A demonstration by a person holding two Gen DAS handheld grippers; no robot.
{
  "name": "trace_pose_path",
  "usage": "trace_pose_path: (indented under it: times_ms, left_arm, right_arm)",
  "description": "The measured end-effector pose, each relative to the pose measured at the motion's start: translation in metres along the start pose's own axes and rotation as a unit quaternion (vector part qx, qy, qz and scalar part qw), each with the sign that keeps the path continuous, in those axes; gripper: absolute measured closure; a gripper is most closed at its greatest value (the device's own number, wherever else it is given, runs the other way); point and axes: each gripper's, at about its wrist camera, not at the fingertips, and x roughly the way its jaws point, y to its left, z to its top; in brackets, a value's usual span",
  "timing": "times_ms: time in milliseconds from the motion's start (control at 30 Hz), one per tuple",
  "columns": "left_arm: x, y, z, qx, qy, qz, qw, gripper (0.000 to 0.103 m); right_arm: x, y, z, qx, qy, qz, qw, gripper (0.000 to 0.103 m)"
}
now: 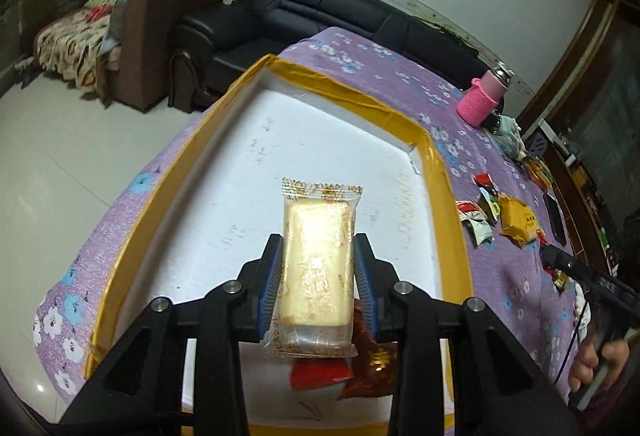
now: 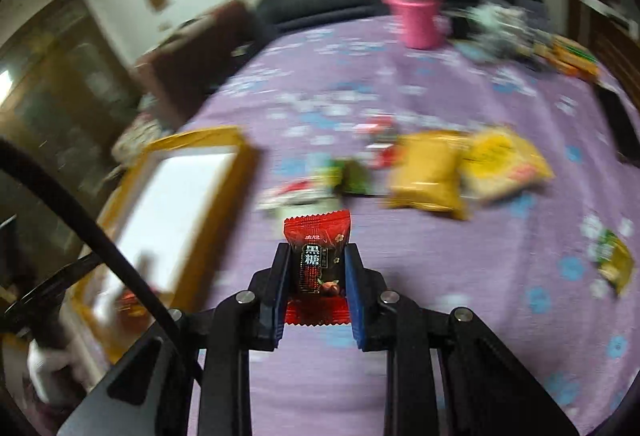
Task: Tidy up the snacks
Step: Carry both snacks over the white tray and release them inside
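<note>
My left gripper (image 1: 317, 256) is shut on a clear-wrapped pale yellow cake bar (image 1: 316, 260) and holds it above the white foam box (image 1: 208, 236) with yellow-taped rim. Red snack packets (image 1: 360, 364) lie in the box under the bar. My right gripper (image 2: 317, 256) is shut on a small red and black candy packet (image 2: 318, 256) above the purple cloth, right of the box (image 2: 192, 188). Loose snacks lie on the cloth: two yellow bags (image 2: 432, 172) and small red and green packets (image 2: 332, 176). They also show in the left wrist view (image 1: 516, 222). The right wrist view is motion-blurred.
A pink cup (image 1: 482, 100) stands at the table's far side, with clutter (image 1: 508, 132) beside it. A black phone (image 1: 555, 214) lies near the right edge. A green packet (image 2: 612, 260) lies apart at the right. A black sofa (image 1: 340, 8) stands behind the table.
</note>
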Motion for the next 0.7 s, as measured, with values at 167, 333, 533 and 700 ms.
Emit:
trace_pose_path:
  times_ms: [167,333,533,700]
  left_arm:
    - [-0.005,0.016,-0.003,-0.032,-0.004,-0.028,0.9991,0.055]
    - [-0.021,0.026,-0.008,-0.054,-0.021,-0.044,0.9973,0.032]
    - [-0.041,0.028,-0.014,-0.075,-0.045,-0.063,0.9942,0.012]
    - [-0.045,0.023,-0.014,-0.09,-0.048,-0.097,0.99,0.011]
  right_arm:
    - [0.024,0.066,0.0,-0.043,0.032,0.072,0.996,0.079]
    - [0.056,0.121,-0.01,-0.088,0.058,0.099,0.989,0.079]
    - [0.086,0.153,-0.022,-0.115,0.085,0.11,0.984,0.076]
    - [0.078,0.157,-0.026,-0.124,0.071,0.12,0.982,0.073]
